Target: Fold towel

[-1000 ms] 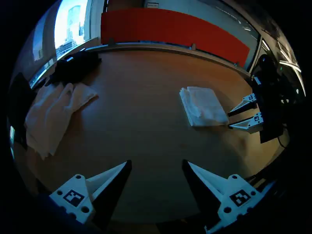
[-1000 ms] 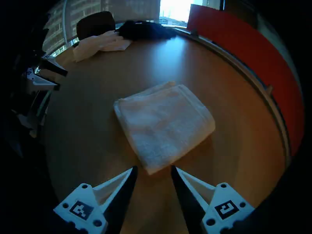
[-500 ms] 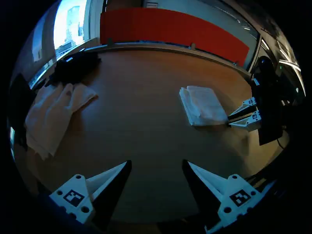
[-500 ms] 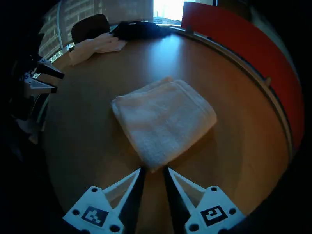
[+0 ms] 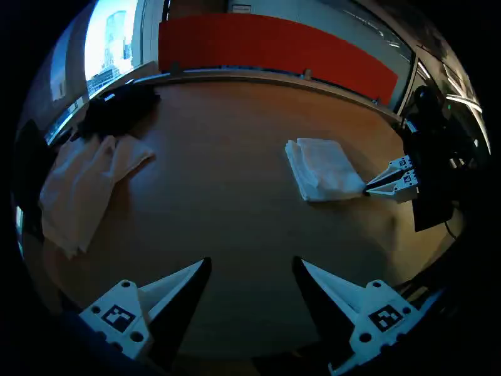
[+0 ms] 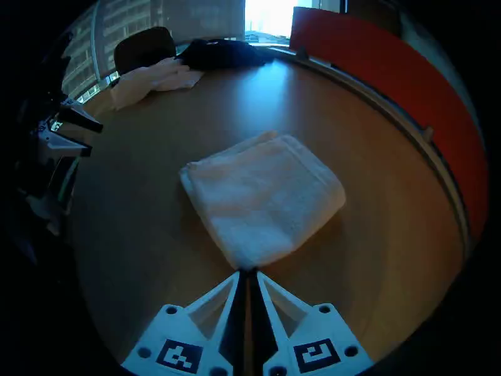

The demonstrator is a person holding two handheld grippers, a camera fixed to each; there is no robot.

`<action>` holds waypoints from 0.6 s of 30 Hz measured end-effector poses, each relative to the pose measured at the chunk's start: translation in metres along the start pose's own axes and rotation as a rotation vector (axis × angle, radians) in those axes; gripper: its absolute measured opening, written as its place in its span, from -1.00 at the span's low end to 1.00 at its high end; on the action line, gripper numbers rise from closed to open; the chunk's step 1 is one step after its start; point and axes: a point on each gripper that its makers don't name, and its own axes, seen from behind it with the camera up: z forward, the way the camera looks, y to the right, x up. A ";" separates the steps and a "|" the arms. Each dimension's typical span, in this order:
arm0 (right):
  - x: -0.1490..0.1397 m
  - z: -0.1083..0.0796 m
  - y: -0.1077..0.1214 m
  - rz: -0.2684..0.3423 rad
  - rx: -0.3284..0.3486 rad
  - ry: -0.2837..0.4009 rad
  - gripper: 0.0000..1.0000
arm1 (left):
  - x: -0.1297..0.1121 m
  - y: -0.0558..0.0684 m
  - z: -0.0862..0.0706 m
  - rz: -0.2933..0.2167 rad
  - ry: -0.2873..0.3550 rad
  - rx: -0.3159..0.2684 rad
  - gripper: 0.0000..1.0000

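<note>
A folded white towel [image 5: 324, 169] [image 6: 263, 197] lies flat on the round wooden table [image 5: 219, 163] [image 6: 144, 213]. My right gripper [image 6: 248, 273] has its fingers closed to a thin gap, and their tips pinch the towel's near corner. From the left gripper view the right gripper [image 5: 365, 190] meets the towel's right edge, with a dark-sleeved person behind it. My left gripper [image 5: 250, 259] hovers open over bare table well short of the towel, nothing between its fingers. In the right gripper view the left gripper [image 6: 97, 141] is at the far left.
A loose heap of white towels [image 5: 81, 182] [image 6: 153, 75] lies at the table's far side, beside a dark cloth [image 5: 122, 103] [image 6: 225, 50]. A red panel [image 5: 275, 47] [image 6: 401, 81] lines the table's back edge. A dark chair [image 6: 141, 44] stands past the heap.
My right gripper's fingers have closed from wide apart onto the folded towel's near corner. The left gripper has stayed in place, open.
</note>
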 end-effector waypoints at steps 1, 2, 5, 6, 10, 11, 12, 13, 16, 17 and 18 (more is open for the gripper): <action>0.004 -0.002 0.002 0.000 -0.004 0.007 -0.93 | 0.001 0.000 0.000 0.001 0.001 -0.001 0.91; 0.008 -0.004 0.003 0.000 -0.007 0.014 -0.93 | 0.001 0.000 0.000 0.003 0.002 -0.001 0.91; 0.021 -0.013 0.010 -0.005 -0.024 0.032 -0.93 | 0.003 0.000 0.000 0.006 0.008 -0.004 0.91; 0.027 -0.016 0.014 -0.008 -0.031 0.035 -0.93 | 0.004 0.000 -0.001 0.007 0.010 -0.004 0.91; 0.049 -0.025 0.025 -0.025 -0.053 0.052 -0.93 | 0.009 0.001 -0.001 0.013 0.022 -0.008 0.91; 0.055 -0.028 0.028 -0.030 -0.058 0.058 -0.93 | 0.010 0.001 -0.002 0.014 0.026 -0.009 0.91; 0.063 -0.030 0.031 -0.036 -0.061 0.067 -0.93 | 0.011 0.002 -0.002 0.016 0.030 -0.011 0.91; 0.070 -0.033 0.033 -0.042 -0.064 0.075 -0.93 | 0.013 0.003 -0.002 0.018 0.033 -0.012 0.91; 0.091 -0.042 0.038 -0.064 -0.073 0.097 -0.93 | 0.016 0.005 -0.003 0.025 0.042 -0.017 0.91; 0.097 -0.045 0.040 -0.072 -0.076 0.103 -0.93 | 0.017 0.006 -0.003 0.028 0.045 -0.019 0.91; 0.103 -0.048 0.042 -0.081 -0.080 0.105 -0.93 | 0.018 0.007 -0.003 0.030 0.048 -0.021 0.91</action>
